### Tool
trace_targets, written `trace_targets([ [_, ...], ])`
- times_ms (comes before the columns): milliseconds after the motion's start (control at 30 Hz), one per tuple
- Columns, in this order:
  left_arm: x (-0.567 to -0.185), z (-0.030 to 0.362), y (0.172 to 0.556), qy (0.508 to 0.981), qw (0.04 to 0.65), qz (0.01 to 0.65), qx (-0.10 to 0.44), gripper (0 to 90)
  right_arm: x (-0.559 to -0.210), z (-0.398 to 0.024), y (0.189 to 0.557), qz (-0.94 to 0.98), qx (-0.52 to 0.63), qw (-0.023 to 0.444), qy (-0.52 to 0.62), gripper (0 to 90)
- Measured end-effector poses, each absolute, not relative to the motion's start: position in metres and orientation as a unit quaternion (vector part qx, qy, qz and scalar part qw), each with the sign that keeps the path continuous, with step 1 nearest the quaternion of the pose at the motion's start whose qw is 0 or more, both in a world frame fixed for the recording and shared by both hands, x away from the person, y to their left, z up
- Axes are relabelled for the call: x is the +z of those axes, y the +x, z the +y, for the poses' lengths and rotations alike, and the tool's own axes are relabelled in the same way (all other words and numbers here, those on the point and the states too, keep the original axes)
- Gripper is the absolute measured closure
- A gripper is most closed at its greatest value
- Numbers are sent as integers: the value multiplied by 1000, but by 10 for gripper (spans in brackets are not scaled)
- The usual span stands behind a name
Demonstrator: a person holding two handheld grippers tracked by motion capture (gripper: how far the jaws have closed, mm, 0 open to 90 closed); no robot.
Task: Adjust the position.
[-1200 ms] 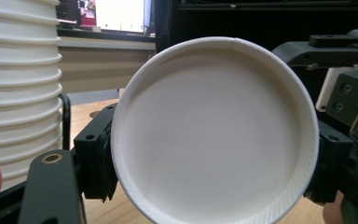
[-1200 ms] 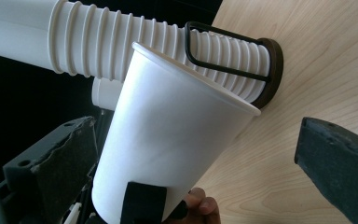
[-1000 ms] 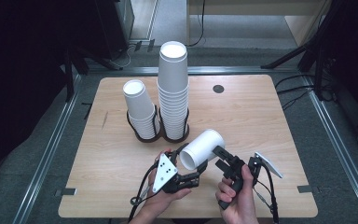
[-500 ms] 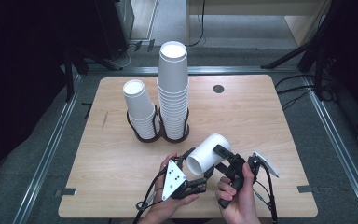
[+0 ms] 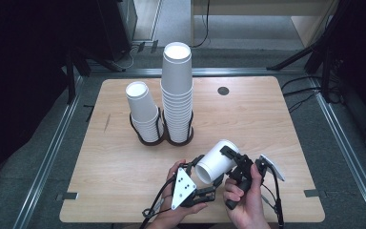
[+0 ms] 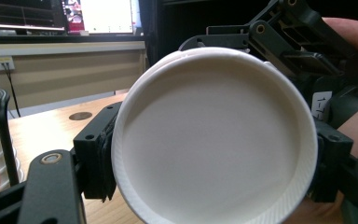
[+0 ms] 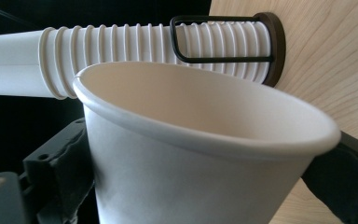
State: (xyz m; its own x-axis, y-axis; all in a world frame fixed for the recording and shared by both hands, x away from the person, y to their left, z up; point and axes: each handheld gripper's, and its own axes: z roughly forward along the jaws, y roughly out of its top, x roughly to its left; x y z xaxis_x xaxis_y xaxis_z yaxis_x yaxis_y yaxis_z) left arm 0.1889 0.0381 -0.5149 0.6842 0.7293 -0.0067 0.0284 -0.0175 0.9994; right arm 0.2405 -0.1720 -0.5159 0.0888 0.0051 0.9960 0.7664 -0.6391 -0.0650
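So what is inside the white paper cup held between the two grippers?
The white paper cup looks empty along its upper inner wall in the right gripper view; the bottom is hidden below the near rim.

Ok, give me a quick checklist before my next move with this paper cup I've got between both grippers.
1. Left gripper shut on the paper cup at its base end: ok.
2. Right gripper has just been closing, with its jaws either side of the cup near the rim. Firm pad contact: cannot tell.
3. Cup wall undented where visible: ok.
4. Cup clear of the tall stack and the short stack: ok.
5. Both stacks seated in the black holder: ok.
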Motion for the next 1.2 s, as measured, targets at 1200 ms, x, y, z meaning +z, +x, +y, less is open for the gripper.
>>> trace_targets([
  [1200,-509,60,206,711,583,339,201,13,-473,-212,246,-402,-683,-55,-607,138],
])
